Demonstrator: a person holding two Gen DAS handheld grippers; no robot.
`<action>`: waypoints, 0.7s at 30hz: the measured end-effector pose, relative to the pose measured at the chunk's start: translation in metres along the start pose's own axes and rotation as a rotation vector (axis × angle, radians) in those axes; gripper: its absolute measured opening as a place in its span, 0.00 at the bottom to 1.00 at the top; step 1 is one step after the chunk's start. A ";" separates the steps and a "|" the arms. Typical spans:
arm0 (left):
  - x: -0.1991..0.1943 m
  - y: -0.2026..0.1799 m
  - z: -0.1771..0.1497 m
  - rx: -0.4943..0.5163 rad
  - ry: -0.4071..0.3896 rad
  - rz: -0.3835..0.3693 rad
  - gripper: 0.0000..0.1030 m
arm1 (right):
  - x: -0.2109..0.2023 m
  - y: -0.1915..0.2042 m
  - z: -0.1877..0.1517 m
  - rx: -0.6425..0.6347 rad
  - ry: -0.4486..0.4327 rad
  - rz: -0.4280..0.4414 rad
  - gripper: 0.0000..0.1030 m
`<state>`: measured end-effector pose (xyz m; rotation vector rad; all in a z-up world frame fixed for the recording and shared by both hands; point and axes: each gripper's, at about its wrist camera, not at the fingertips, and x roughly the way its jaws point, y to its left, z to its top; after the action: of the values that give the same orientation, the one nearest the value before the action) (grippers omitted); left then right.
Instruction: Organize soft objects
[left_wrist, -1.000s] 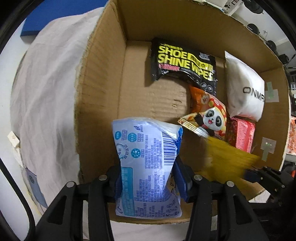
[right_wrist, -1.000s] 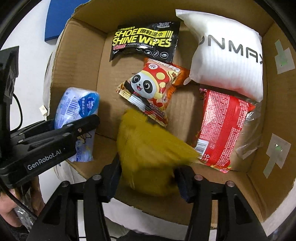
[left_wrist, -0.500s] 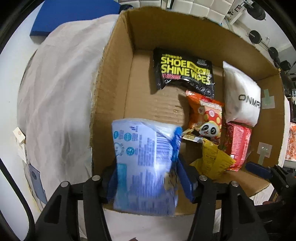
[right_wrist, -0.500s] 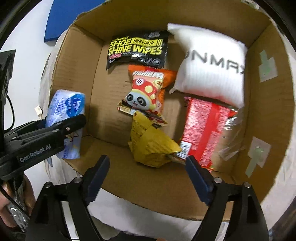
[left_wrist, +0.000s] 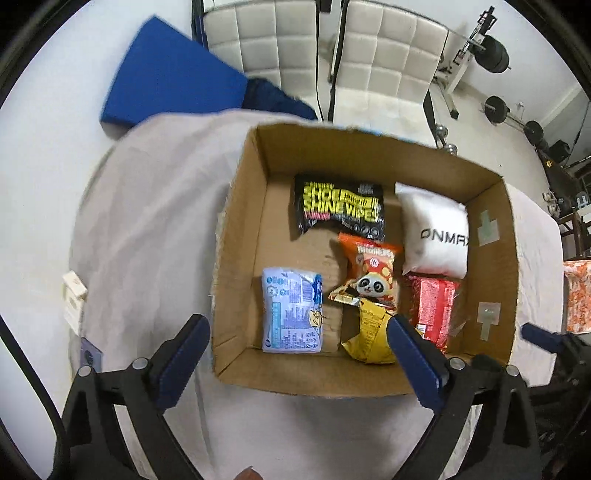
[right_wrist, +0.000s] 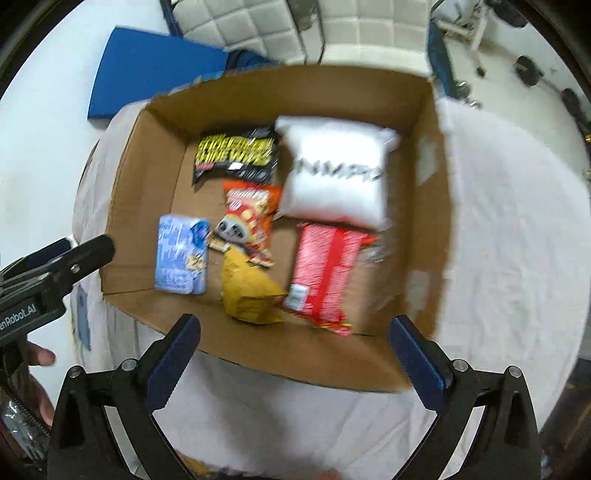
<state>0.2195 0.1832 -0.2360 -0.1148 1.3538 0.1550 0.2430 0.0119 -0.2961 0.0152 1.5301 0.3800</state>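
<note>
An open cardboard box (left_wrist: 369, 142) (right_wrist: 295, 85) stands on a cloth-covered table. On its floor near the front lie a blue-and-white pack (left_wrist: 291, 310) (right_wrist: 181, 254) and a crumpled yellow pack (left_wrist: 369, 338) (right_wrist: 247, 291). Behind them are a panda snack bag (left_wrist: 369, 273), a black shoe wipes pack (left_wrist: 340, 206), a white pillow pack (left_wrist: 436, 229) and a red pack (left_wrist: 432, 310). My left gripper (left_wrist: 295, 325) hovers above the box's front, jaws opening, nothing between them. Jaws also opening and bare, my right gripper (right_wrist: 293, 323) hangs above the front rim.
The pale cloth (left_wrist: 147, 206) spreads left and right of the box. A blue foam mat (left_wrist: 173, 85) and white padded chairs (left_wrist: 384, 55) lie beyond on the floor, with barbell weights (left_wrist: 495, 55) at the back right. A small white box (left_wrist: 74, 295) sits at the cloth's left edge.
Both grippers opened wide and rose away from the box. The blue-and-white pack left the left jaws and the yellow pack left the right jaws; both now lie on the box floor.
</note>
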 end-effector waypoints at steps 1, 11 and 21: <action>-0.006 -0.002 -0.001 0.004 -0.015 0.003 0.96 | -0.008 -0.005 -0.001 0.002 -0.016 -0.011 1.00; -0.035 -0.017 -0.009 0.000 -0.082 0.007 0.96 | -0.078 -0.032 -0.024 0.060 -0.180 -0.113 1.00; -0.109 -0.040 -0.030 0.021 -0.192 0.013 0.96 | -0.108 -0.039 -0.045 0.060 -0.242 -0.109 1.00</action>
<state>0.1750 0.1339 -0.1365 -0.0713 1.1644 0.1587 0.2087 -0.0625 -0.2033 0.0238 1.2969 0.2355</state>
